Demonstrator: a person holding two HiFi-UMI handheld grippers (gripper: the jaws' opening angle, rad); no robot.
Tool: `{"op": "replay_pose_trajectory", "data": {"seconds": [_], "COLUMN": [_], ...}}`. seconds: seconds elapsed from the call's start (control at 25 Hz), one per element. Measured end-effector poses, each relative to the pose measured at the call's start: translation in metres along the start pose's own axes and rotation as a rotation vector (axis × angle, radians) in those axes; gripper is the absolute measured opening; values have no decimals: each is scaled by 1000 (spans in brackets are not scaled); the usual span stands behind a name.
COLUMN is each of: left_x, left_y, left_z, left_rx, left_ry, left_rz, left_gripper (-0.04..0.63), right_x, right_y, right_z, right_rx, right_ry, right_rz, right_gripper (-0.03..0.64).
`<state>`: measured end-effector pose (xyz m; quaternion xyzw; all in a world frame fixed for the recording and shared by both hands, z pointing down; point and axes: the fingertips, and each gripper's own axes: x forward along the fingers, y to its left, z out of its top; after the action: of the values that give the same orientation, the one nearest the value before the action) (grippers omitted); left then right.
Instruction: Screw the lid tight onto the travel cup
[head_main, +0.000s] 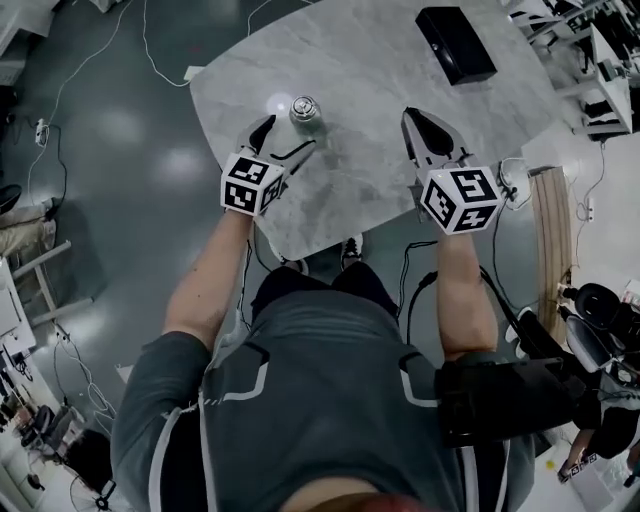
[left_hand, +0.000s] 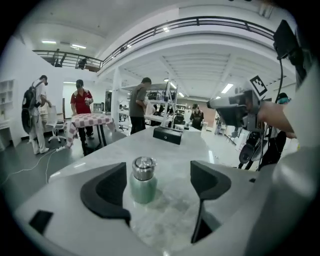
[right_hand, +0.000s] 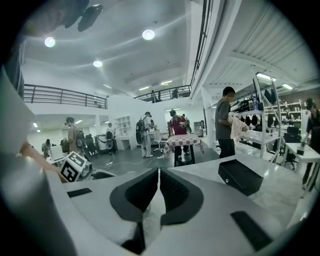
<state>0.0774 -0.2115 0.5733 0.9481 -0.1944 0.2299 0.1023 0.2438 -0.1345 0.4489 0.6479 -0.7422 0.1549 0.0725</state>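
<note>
The travel cup (head_main: 305, 110) stands upright on the marble table (head_main: 370, 80), its pale green body (left_hand: 143, 186) topped by a silver lid. My left gripper (head_main: 290, 135) hovers just in front of it, open. In the left gripper view the cup sits ahead of the wide gap of the left gripper (left_hand: 157, 185), nearer the left-hand pad, and neither pad touches it. Off to the right, my right gripper (head_main: 418, 125) is raised above the table and shut, with nothing between its jaws in the right gripper view (right_hand: 159, 186).
A black box (head_main: 455, 43) (right_hand: 240, 176) lies at the table's far right. The table's near edge (head_main: 300, 250) runs just below both grippers. Beyond the table stand several people, a checkered-cloth table (left_hand: 90, 120) and shelving. Cables trail on the floor.
</note>
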Motion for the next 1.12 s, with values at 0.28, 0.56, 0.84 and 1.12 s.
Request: {"op": "replay_pose_trajectory", "data": {"seconds": [0.28,0.56,0.84,1.12], "left_x": [-66,-107,-158,-166], "left_y": [-23,-32,2,-2], "left_z": [77,133,172,198], "left_rx": [-63,-28,-43,-6], "left_ry": [-180,-270,-390,-407], "left_rz": [-112,-167,-117,-61], "left_gripper": [402,390,141,11], "right_x": [-19,-28,-15,-24], "right_y": [25,48,82,68], "right_z": [41,85,114,131], "right_rx": [-20,-65,-95,-70], "right_ry": [-44,-79,-81,-99], "right_rz": [18,61,93,99], "right_gripper": [35,35,35,35]}}
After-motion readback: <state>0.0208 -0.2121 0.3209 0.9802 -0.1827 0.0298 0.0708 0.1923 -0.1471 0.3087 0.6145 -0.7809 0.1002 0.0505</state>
